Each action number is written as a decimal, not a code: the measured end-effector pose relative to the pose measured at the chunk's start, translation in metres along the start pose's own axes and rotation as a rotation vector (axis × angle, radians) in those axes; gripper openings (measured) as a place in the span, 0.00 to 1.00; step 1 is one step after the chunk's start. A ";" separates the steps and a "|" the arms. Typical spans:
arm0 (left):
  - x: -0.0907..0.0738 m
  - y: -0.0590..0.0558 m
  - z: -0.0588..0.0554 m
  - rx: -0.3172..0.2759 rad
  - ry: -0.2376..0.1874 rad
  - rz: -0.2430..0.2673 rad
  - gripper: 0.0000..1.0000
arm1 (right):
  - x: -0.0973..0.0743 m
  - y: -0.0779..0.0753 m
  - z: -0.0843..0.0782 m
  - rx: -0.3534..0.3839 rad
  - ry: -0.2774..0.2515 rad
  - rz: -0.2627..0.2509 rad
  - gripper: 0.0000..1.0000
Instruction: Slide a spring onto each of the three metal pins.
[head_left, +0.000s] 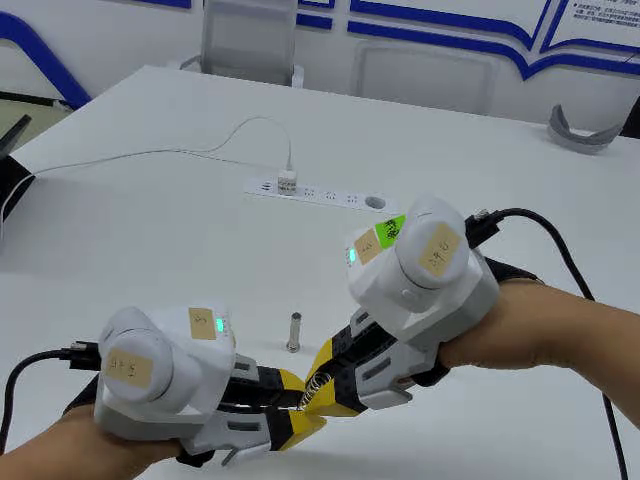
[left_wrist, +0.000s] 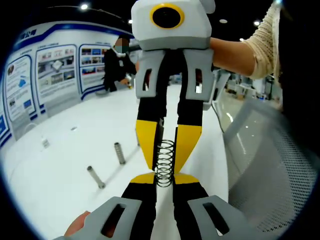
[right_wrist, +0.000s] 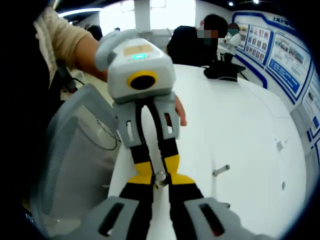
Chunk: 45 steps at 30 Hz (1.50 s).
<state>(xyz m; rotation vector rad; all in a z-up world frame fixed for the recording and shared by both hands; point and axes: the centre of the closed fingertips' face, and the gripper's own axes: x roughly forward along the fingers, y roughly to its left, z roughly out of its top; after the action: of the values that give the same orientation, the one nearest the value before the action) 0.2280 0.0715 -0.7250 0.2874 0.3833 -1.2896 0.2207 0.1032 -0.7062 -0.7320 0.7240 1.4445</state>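
Observation:
My two grippers meet tip to tip low over the white table (head_left: 150, 250). A coiled steel spring (head_left: 318, 383) (left_wrist: 165, 162) lies lengthwise between the yellow fingers of my right gripper (head_left: 330, 386) (left_wrist: 167, 150) (right_wrist: 161, 183), which is shut on it. My left gripper (head_left: 303, 408) (left_wrist: 165, 181) (right_wrist: 159, 168) pinches a small shiny metal pin (right_wrist: 160, 177) at the spring's near end. One pin (head_left: 294, 332) stands upright just beyond the tips. The left gripper view has two pins on the table, one ridged (left_wrist: 119, 153) and one plain (left_wrist: 95, 177).
A white power strip (head_left: 315, 192) with a plug and a thin cable (head_left: 150, 152) lies across the middle of the table. A grey mesh chair (left_wrist: 265, 165) (right_wrist: 75, 150) stands beside the table edge. People sit at the far end.

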 end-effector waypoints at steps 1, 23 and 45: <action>0.000 0.000 0.000 0.000 -0.002 0.002 0.11 | 0.000 0.000 0.000 -0.001 0.000 -0.002 0.12; -0.012 0.014 -0.007 -0.061 -0.015 0.070 0.39 | -0.008 -0.017 0.002 0.013 -0.002 -0.044 0.12; -0.030 0.034 -0.019 -0.137 -0.029 0.177 0.72 | -0.015 -0.057 0.002 0.038 0.023 -0.120 0.12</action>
<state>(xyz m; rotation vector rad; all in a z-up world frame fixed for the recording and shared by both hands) 0.2522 0.1145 -0.7292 0.1825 0.4103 -1.0878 0.2775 0.0957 -0.6928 -0.7510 0.7114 1.3119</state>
